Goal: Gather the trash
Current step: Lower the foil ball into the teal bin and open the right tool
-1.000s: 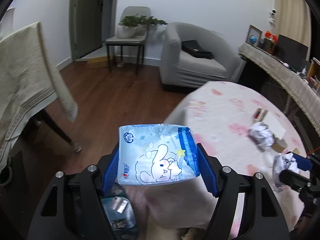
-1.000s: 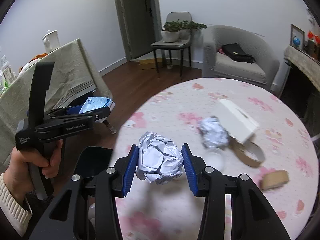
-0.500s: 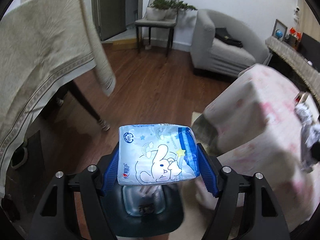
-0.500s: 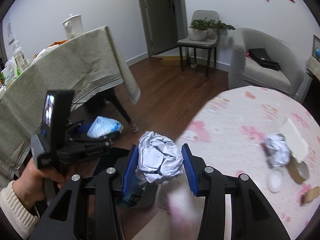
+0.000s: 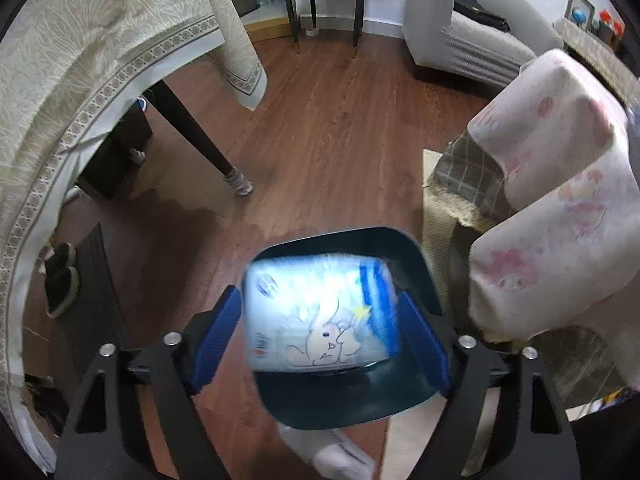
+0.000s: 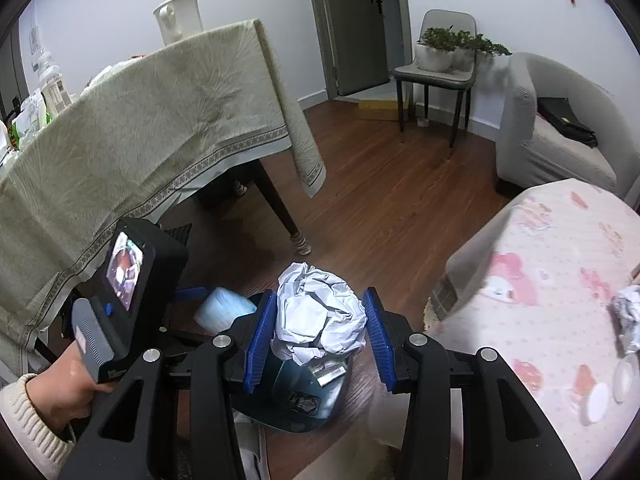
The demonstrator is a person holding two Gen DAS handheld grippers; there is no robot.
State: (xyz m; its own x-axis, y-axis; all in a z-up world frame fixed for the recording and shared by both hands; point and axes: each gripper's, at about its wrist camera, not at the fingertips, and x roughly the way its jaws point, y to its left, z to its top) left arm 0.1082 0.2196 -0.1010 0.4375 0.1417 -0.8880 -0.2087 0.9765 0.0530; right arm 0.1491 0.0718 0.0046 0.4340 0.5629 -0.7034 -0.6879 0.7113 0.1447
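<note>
Left hand-held gripper [image 5: 320, 320] sits over the bin [image 5: 348, 396], jaws just opening, tissue pack [image 5: 320, 316] blurred, loose between them, dropping binward. Right hand-held gripper [image 6: 318, 338] clamps a paper ball [image 6: 320, 322] above the bin, waiting at the pack's 3 o'clock.

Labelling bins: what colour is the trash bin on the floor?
Dark teal trash bin, clearest in the left wrist view.
</note>
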